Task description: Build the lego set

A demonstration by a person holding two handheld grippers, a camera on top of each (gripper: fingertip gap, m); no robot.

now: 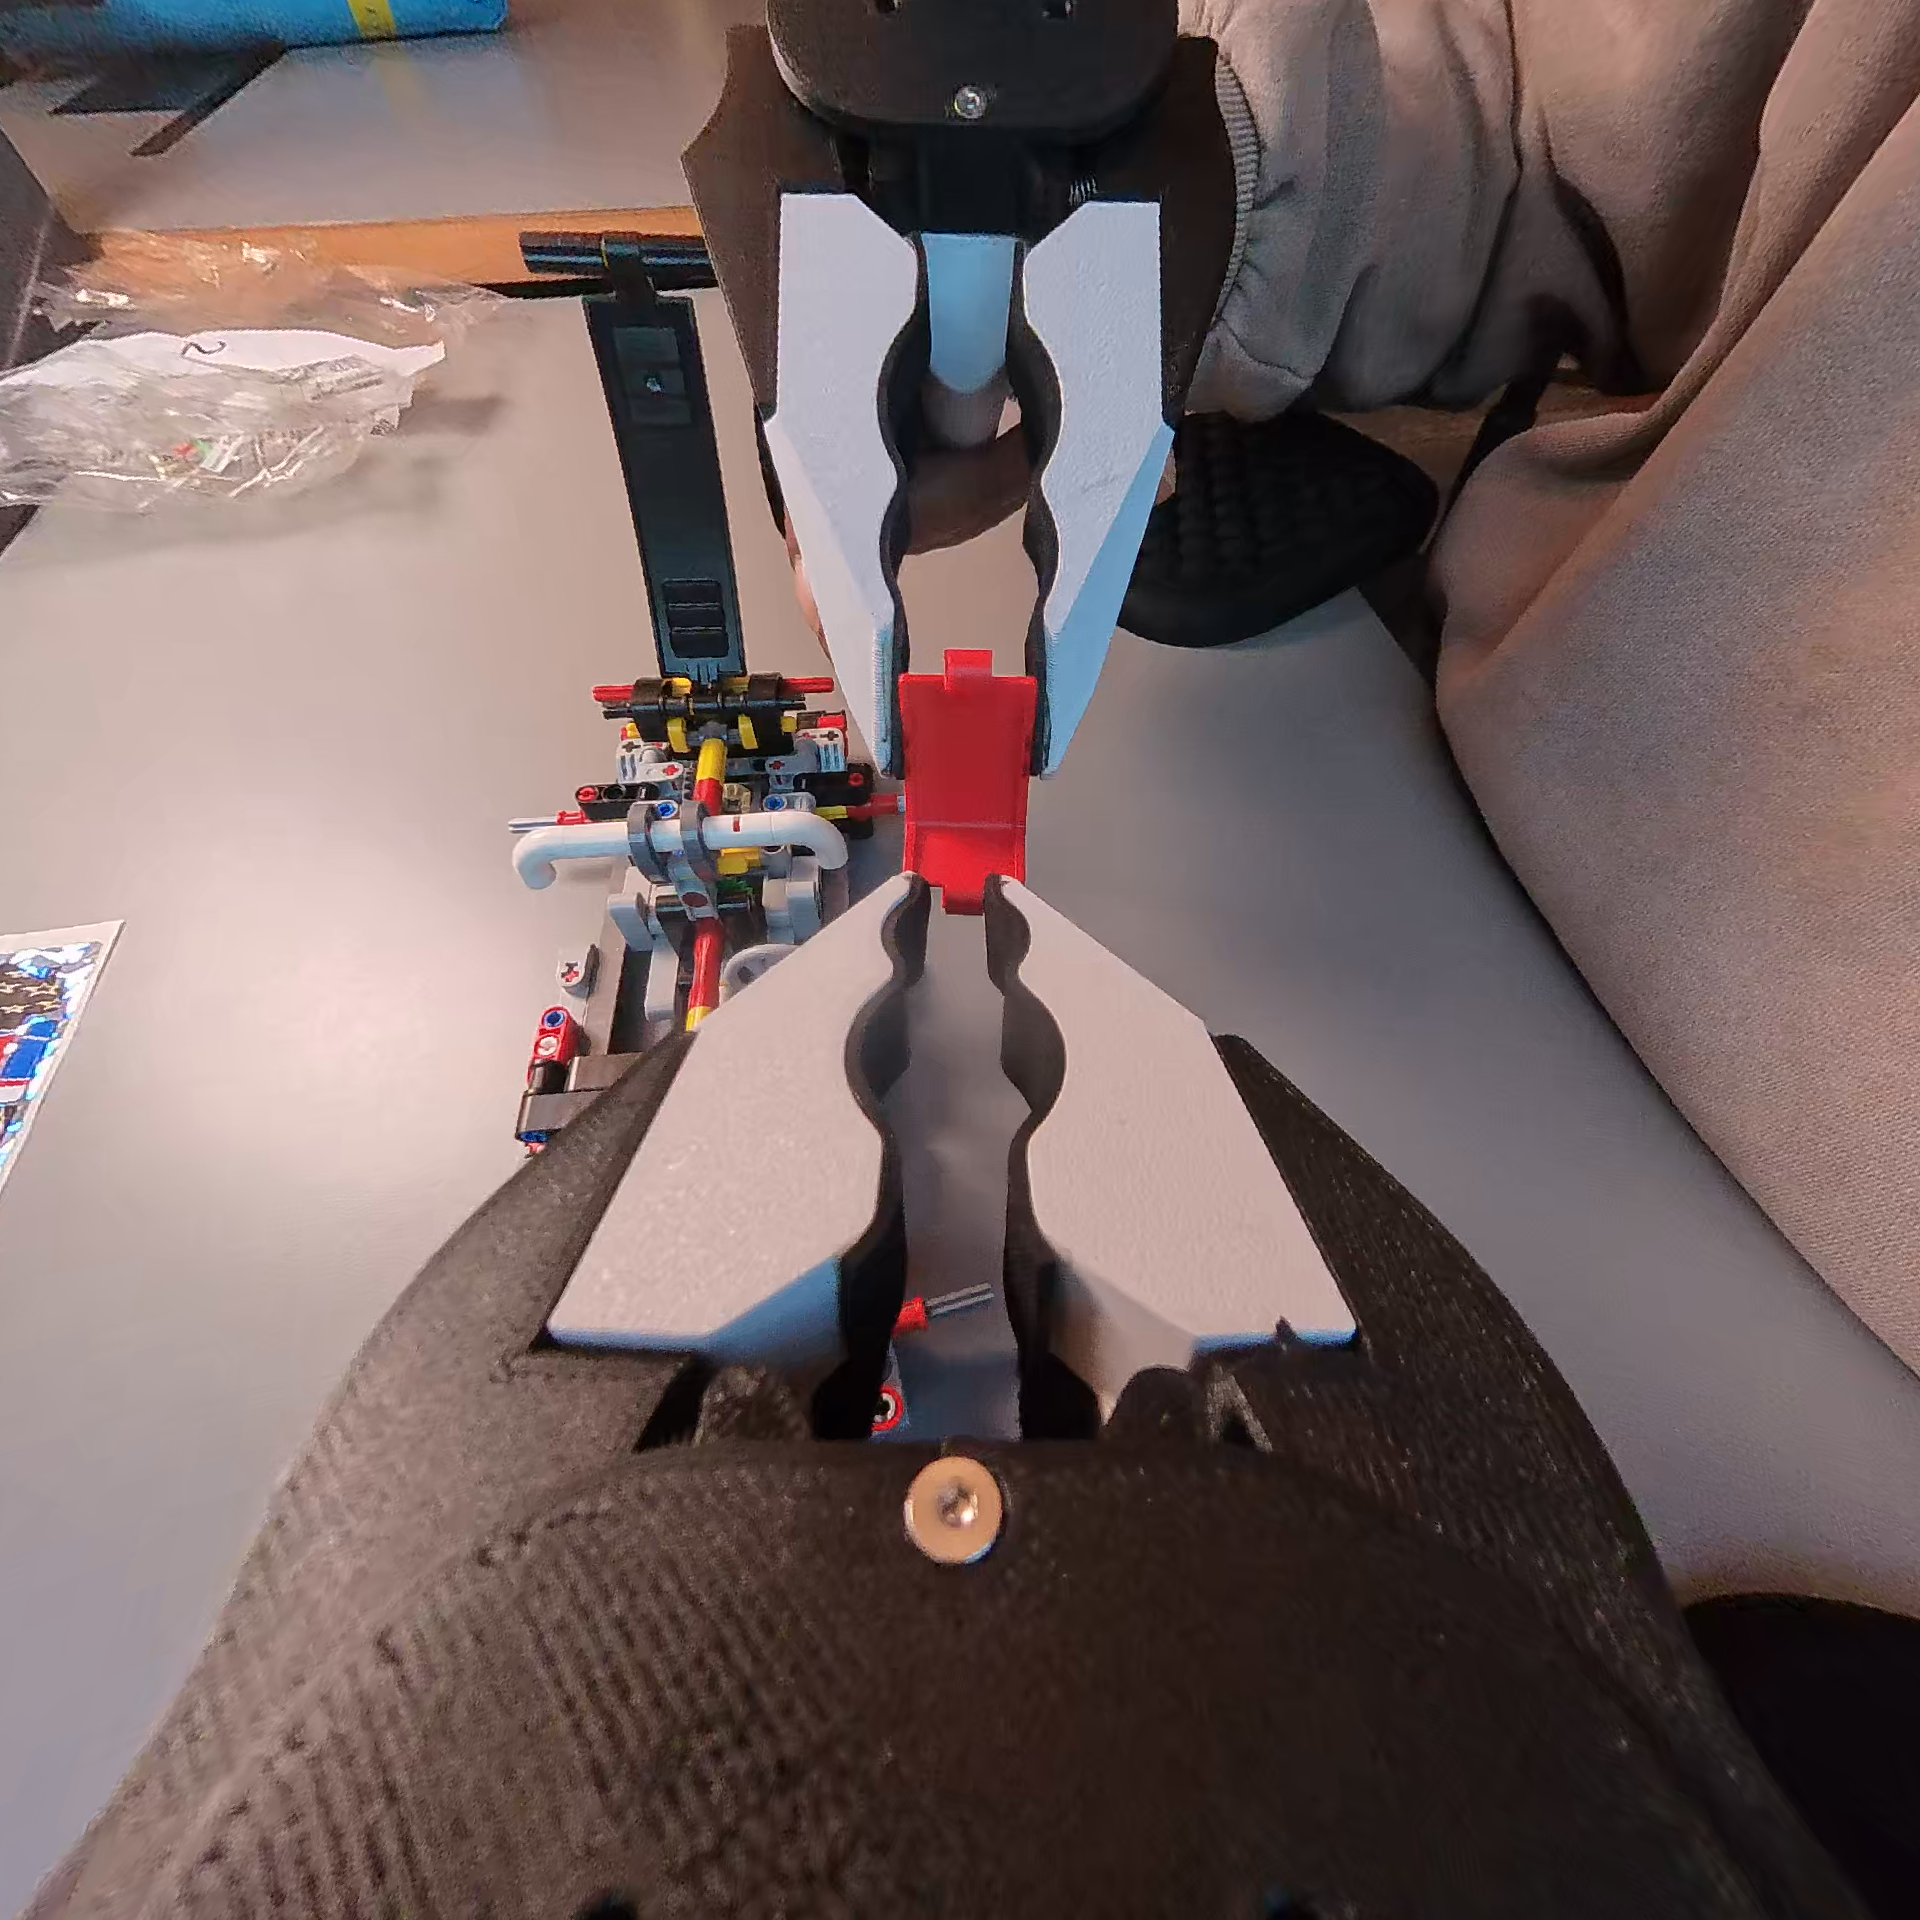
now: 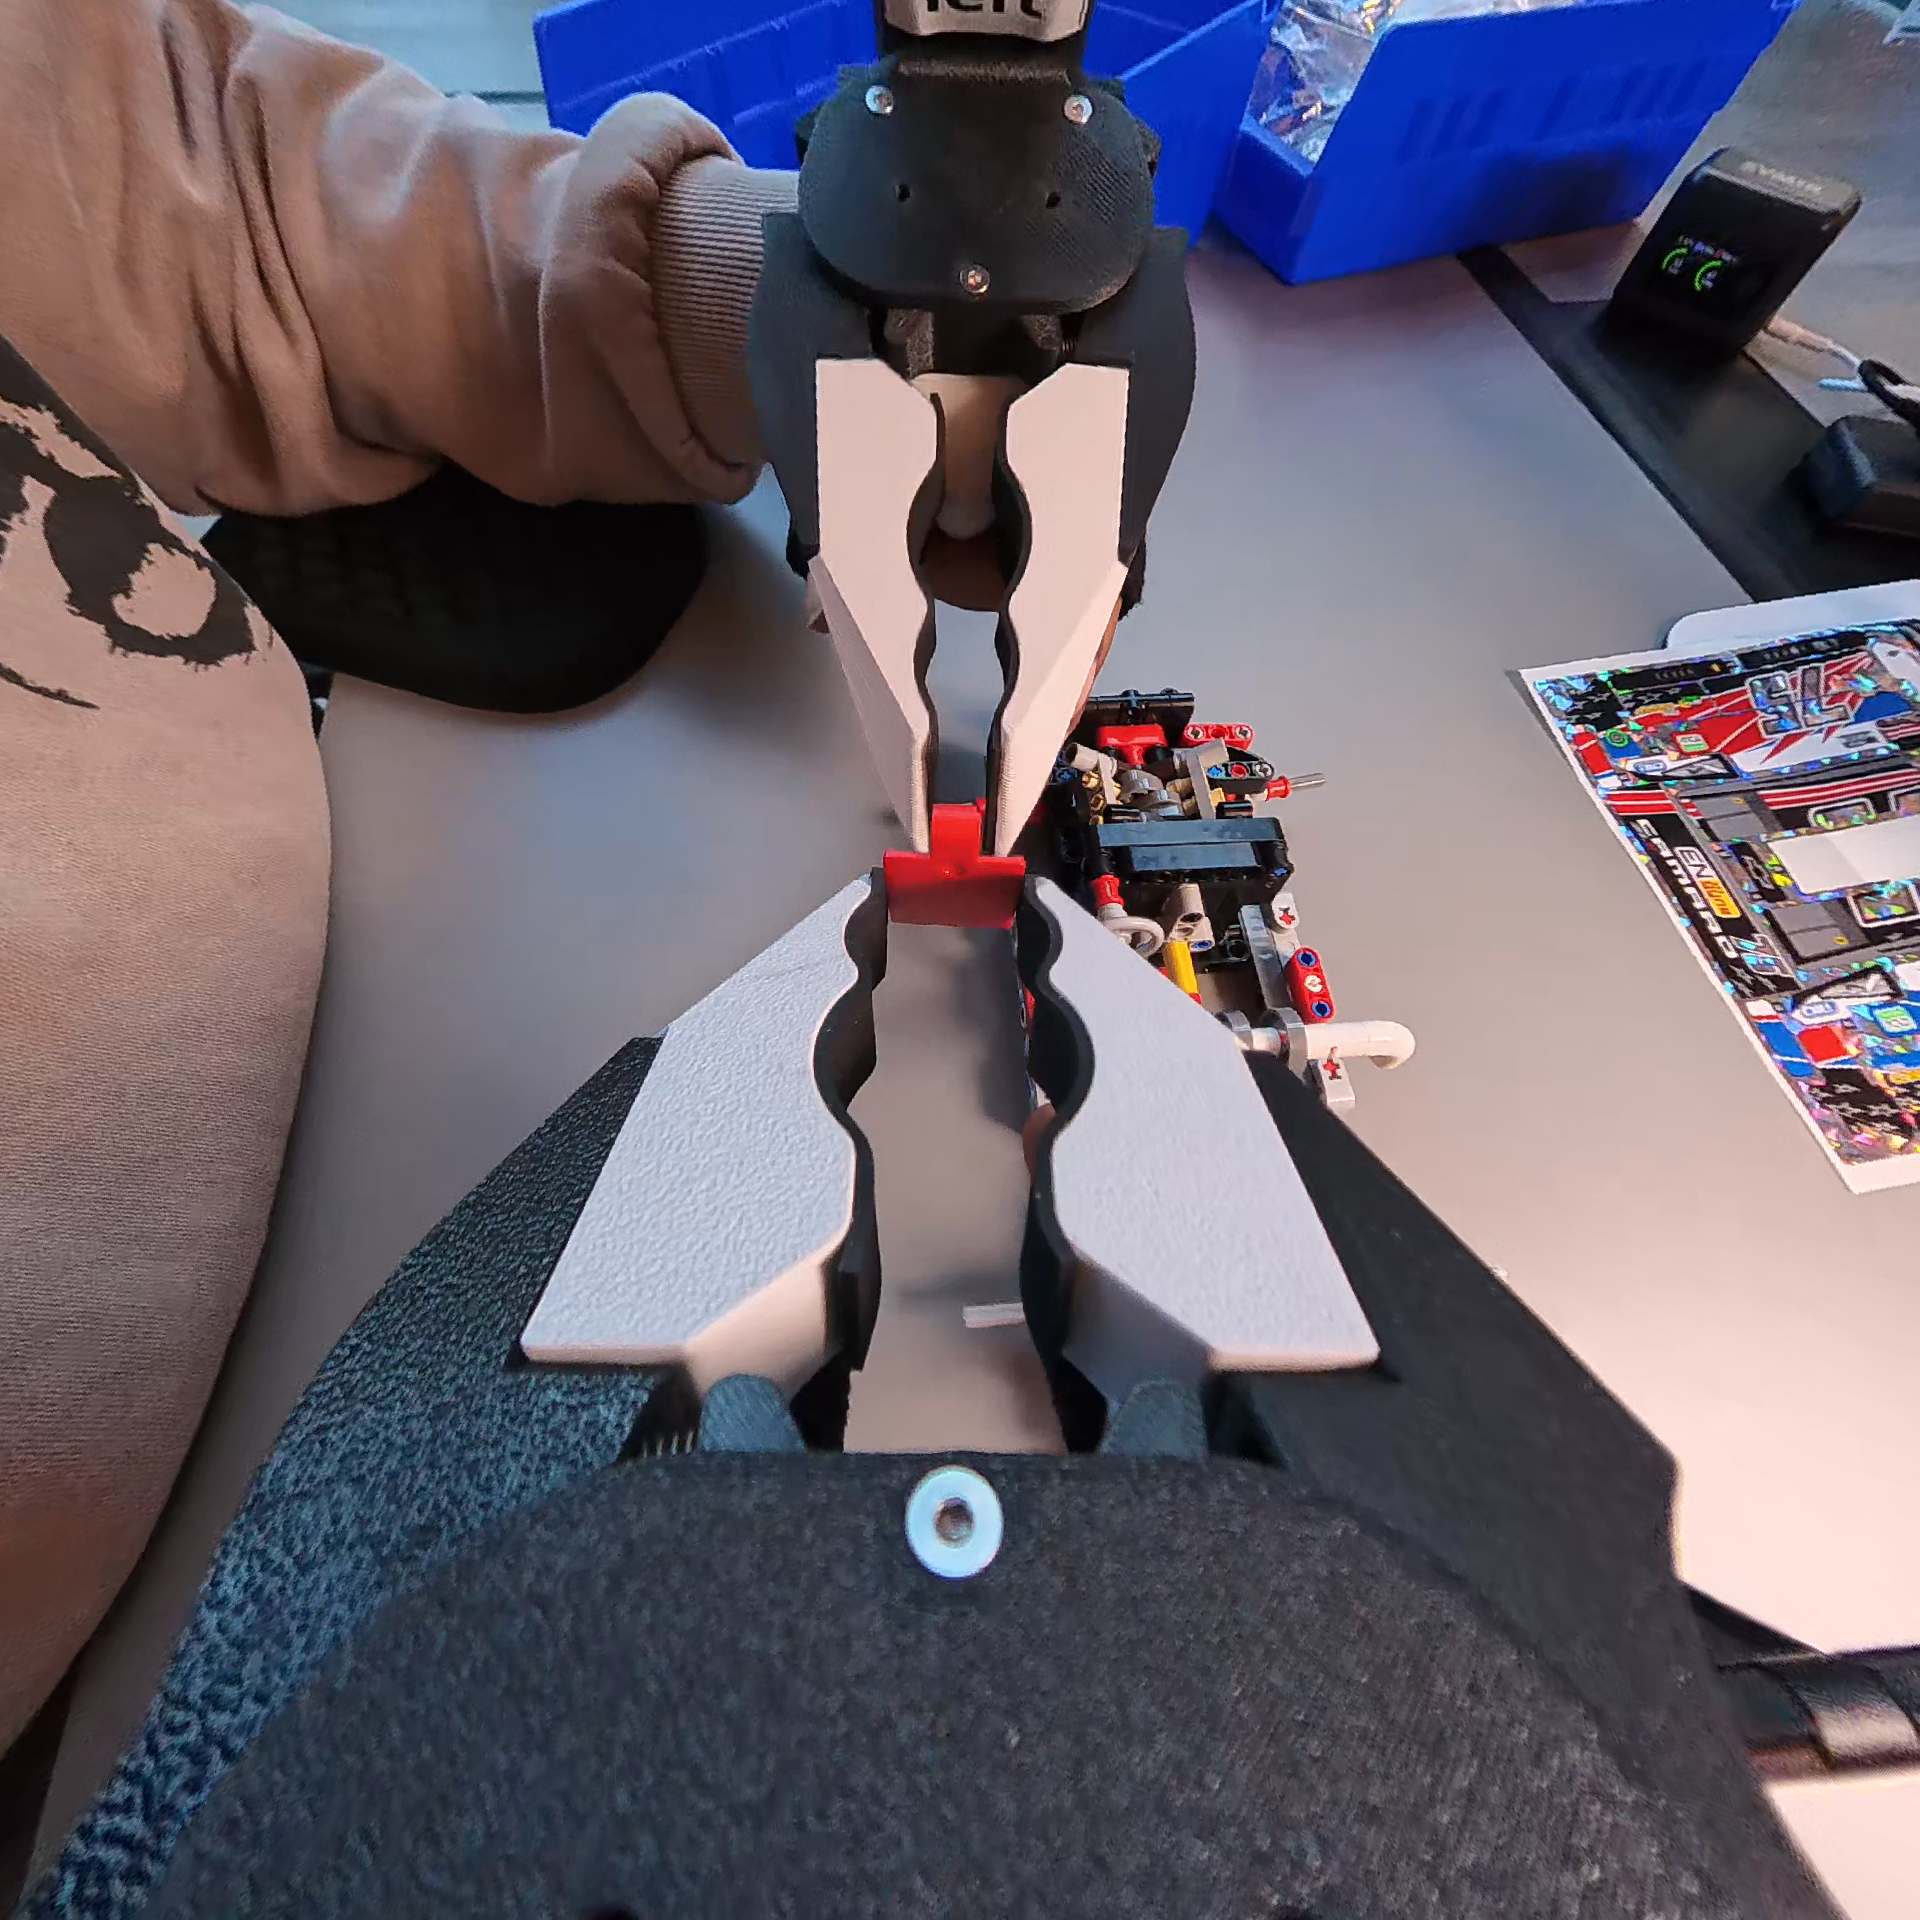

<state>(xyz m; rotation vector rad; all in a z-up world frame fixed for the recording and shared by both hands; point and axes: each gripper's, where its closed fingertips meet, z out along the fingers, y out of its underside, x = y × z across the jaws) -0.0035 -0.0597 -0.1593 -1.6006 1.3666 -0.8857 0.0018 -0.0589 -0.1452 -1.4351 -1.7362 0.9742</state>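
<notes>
Both tongs pinch the red panel (image 1: 964, 774), left tongs (image 1: 951, 891) on its narrow tab, right tongs (image 2: 948, 914) across its width: light, stiff, slippery plastic, so grip the edges.

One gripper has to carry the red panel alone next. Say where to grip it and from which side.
Grip the red panel across its wide flat body, pads on the two straight parallel side edges, coming in endwise along its length, as the right tongs do. The narrow tab that the left tongs pinch offers little surface, so the panel would likely pivot there.
</notes>
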